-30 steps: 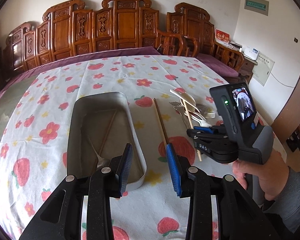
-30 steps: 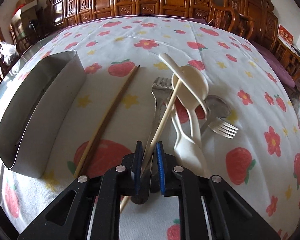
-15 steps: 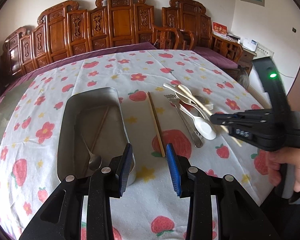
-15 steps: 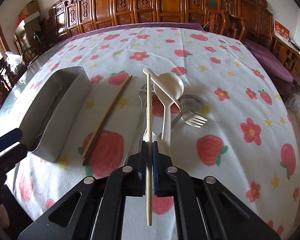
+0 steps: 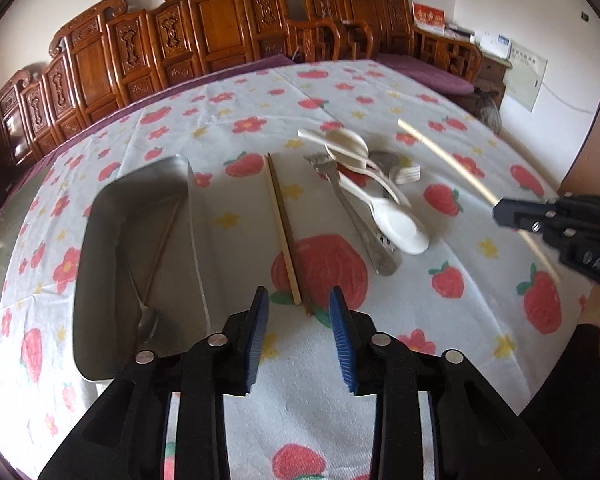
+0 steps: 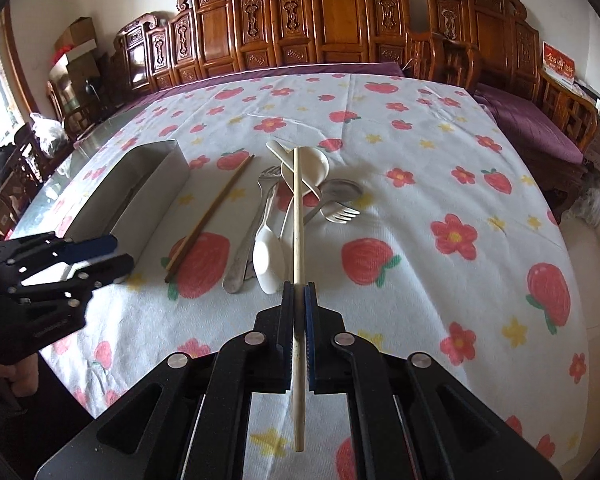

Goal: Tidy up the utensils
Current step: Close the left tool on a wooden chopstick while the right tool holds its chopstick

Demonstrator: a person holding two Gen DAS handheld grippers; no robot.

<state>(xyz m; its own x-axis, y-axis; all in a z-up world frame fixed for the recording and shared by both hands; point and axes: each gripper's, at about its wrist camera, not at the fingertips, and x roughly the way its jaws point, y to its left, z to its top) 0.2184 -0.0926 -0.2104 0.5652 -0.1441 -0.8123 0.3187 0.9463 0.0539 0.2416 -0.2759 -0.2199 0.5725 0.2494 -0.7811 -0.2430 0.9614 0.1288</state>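
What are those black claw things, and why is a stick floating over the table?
They are grabbing tools. A person holds one in each hand, and each has a small camera looking along its two fingers, so each picture comes from one tool. The right gripper is pinching a pale chopstick, lifted above the table. The left gripper has nothing between its fingers, which have just been closing a little. On the flowery tablecloth lie a brown chopstick pair, forks and white spoons. The metal tray already holds a chopstick and a spoon.

Both wrist views look steeply down, sharing the utensil pile (image 5: 364,184) and tray (image 6: 140,196).
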